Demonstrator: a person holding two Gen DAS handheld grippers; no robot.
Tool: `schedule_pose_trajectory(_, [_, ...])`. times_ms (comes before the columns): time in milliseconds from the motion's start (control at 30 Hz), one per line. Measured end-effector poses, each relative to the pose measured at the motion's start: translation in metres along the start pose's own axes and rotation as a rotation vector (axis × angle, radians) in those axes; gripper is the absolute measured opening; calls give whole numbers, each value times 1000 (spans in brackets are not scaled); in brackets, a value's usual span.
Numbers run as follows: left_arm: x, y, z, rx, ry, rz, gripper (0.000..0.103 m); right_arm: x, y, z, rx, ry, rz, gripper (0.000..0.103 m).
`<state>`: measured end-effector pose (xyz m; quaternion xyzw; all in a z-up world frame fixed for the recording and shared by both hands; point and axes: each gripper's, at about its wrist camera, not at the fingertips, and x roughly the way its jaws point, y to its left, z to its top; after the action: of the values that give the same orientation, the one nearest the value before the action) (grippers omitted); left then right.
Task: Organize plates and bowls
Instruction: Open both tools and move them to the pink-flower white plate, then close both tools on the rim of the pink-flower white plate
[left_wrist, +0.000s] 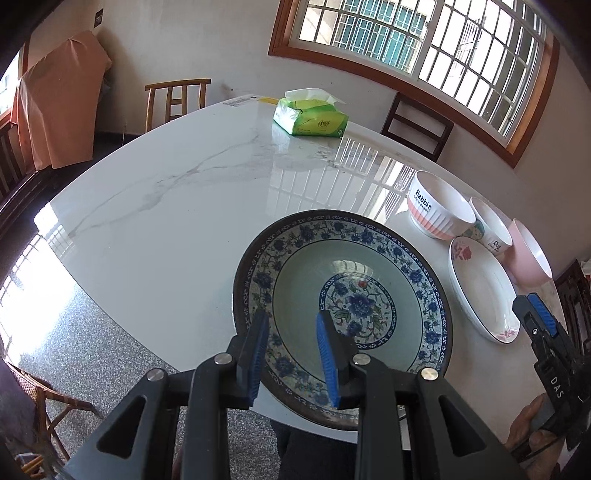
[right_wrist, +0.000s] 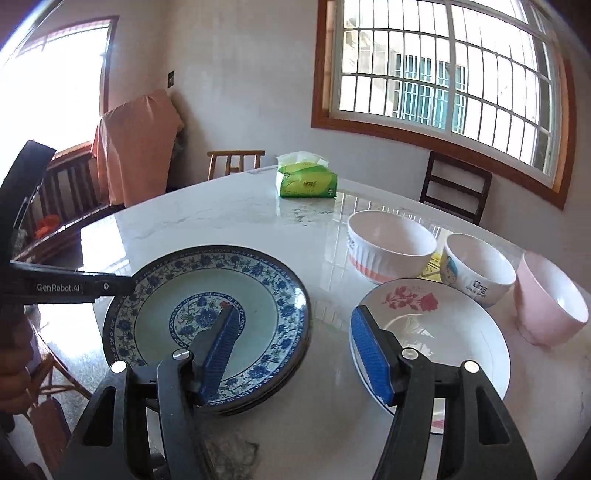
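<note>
A blue-and-white floral plate (left_wrist: 343, 295) (right_wrist: 207, 310) tops a short stack near the table's front edge. My left gripper (left_wrist: 291, 315) hovers over its near-left rim, jaws narrowly open, nothing between the pads. My right gripper (right_wrist: 293, 312) stands open, one finger over the floral plate and the other over a white rose plate (right_wrist: 443, 332) (left_wrist: 480, 291), holding nothing. Behind the rose plate stand a ribbed pink-and-white bowl (right_wrist: 388, 243) (left_wrist: 439, 210), a small cartoon bowl (right_wrist: 476, 269) and a pink bowl (right_wrist: 546, 310).
The white marble table (left_wrist: 177, 206) carries a green tissue pack (left_wrist: 310, 118) (right_wrist: 306, 181) at its far side. Wooden chairs (left_wrist: 177, 99) (right_wrist: 458, 192) stand behind the table, below the window. A chair draped in orange cloth (right_wrist: 136, 147) is at the left.
</note>
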<state>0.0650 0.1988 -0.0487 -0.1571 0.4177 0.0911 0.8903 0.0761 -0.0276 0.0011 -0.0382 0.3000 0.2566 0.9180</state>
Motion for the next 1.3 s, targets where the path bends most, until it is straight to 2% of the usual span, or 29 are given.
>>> schedule_pose_trajectory(67, [0, -12, -1, 19, 9, -29, 27, -9, -31, -5, 88, -16, -42, 61])
schedule_pose_trajectory(200, [2, -38, -1, 50, 38, -97, 27, -16, -94, -22, 237, 11, -145, 61])
schedule_pose_trajectory(333, [5, -68, 5, 75, 72, -170, 29, -17, -148, -42, 379, 52, -185, 61])
schedule_pose_trajectory(400, [7, -84, 11, 85, 93, -213, 42, -21, -166, -46, 454, 43, -161, 60])
schedule_pose_trajectory(433, [8, -91, 15, 91, 94, -228, 44, -23, -172, -47, 470, 34, -158, 60])
schedule_pose_trajectory(567, [20, -123, 33, 126, 110, -267, 44, -14, -188, -52, 534, 66, -85, 57])
schedule_pose_trajectory(633, [33, -137, 42, 134, 137, -280, 44, -6, -190, -52, 540, 99, -47, 49])
schedule_pose_trajectory(733, [56, -151, 54, 116, 187, -307, 44, 6, -194, -50, 553, 130, 4, 40])
schedule_pose_trajectory(867, [83, -160, 66, 72, 237, -329, 44, 20, -205, -50, 599, 163, 74, 38])
schedule_pose_trajectory(933, [95, -166, 70, 83, 248, -290, 44, 25, -211, -50, 627, 166, 96, 38])
schedule_pose_trajectory(1033, [107, -170, 71, 72, 272, -291, 44, 35, -223, -51, 675, 193, 142, 38])
schedule_pose_trajectory(1133, [114, -174, 69, 97, 268, -256, 44, 43, -228, -53, 706, 215, 177, 36])
schedule_pose_trajectory(1300, [120, -177, 66, 114, 259, -240, 44, 46, -222, -49, 673, 221, 168, 36])
